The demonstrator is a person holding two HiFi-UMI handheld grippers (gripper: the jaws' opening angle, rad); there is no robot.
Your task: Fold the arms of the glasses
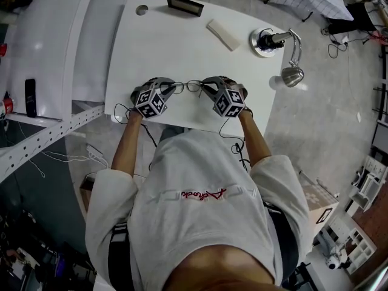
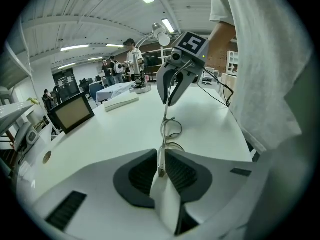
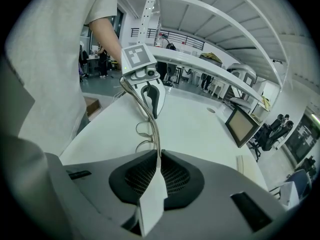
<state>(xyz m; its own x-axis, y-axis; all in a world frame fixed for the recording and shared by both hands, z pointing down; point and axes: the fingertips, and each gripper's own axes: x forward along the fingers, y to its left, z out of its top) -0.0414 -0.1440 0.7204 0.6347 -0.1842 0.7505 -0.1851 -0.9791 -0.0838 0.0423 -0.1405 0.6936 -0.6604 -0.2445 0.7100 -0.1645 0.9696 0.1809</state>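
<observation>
Thin wire-framed glasses (image 1: 189,85) hang between my two grippers just above the white table (image 1: 176,41), near its front edge. The left gripper (image 1: 171,88) is shut on the end of one arm; in the left gripper view that arm (image 2: 161,156) is pinched between the pads and the lenses (image 2: 172,129) lie beyond it. My right gripper (image 1: 206,88) is shut on the other arm, which runs out from between the pads (image 3: 158,151) toward the lenses (image 3: 144,130). Both arms stand unfolded. The grippers face each other, the frame's width apart.
On the far side of the table stand a small dark screen (image 1: 185,5), a white block (image 1: 223,34) and a desk lamp (image 1: 292,73) on a round base (image 1: 265,42). A cable hole (image 1: 142,10) sits at the far left corner. The person's body is against the front edge.
</observation>
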